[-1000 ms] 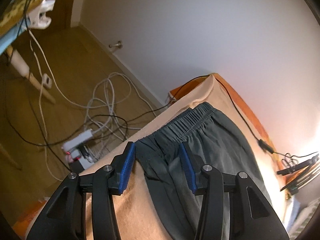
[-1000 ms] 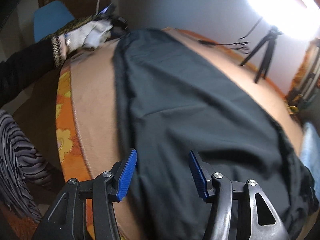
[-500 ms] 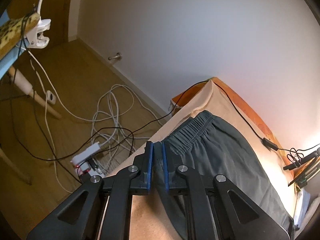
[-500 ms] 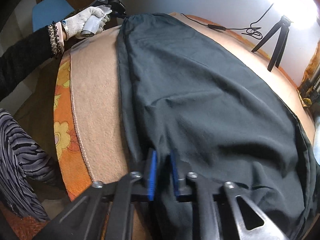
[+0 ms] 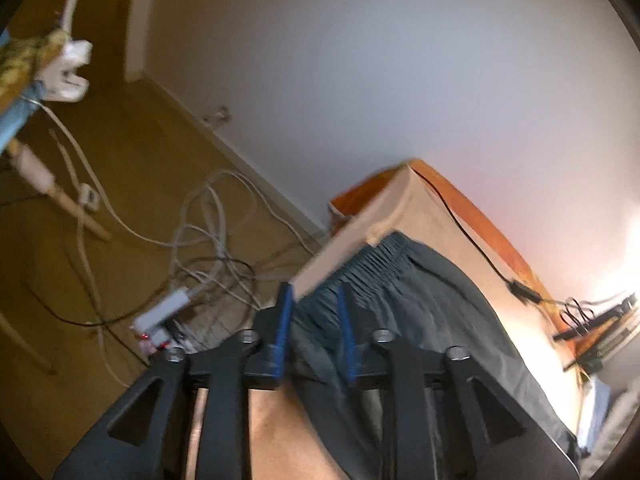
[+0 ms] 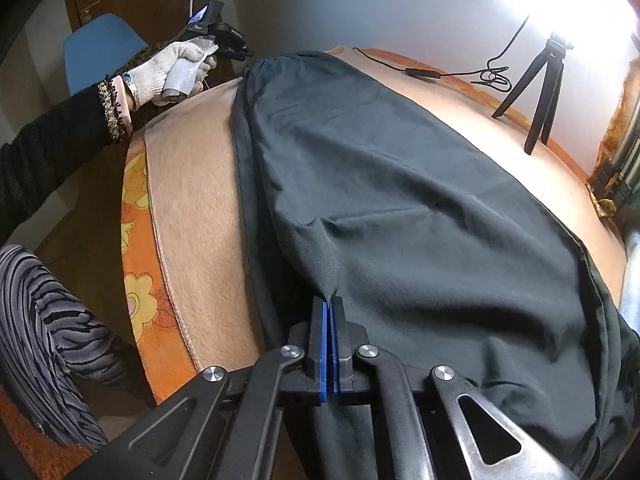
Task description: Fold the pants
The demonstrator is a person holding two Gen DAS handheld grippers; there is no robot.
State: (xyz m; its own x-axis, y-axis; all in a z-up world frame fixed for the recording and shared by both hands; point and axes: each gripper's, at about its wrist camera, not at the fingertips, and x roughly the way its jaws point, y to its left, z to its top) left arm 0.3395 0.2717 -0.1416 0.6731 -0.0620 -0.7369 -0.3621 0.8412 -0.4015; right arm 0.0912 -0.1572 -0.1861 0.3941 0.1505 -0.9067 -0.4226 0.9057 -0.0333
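Right tool [image 6: 329,312] clenched on a pinch of the pants [image 6: 400,184]; left tool [image 5: 314,312] released, straddling the waistband [image 5: 372,260] — grip both ends before lifting evenly off the bed [image 6: 192,152].

The left wrist view is motion-blurred, so the cables [image 5: 212,248] on the floor run together. The pants [image 6: 400,208] run out of the right wrist view at the bottom edge, their far hem unseen. Their fabric hides whatever lies between the right gripper [image 6: 330,312] pads.
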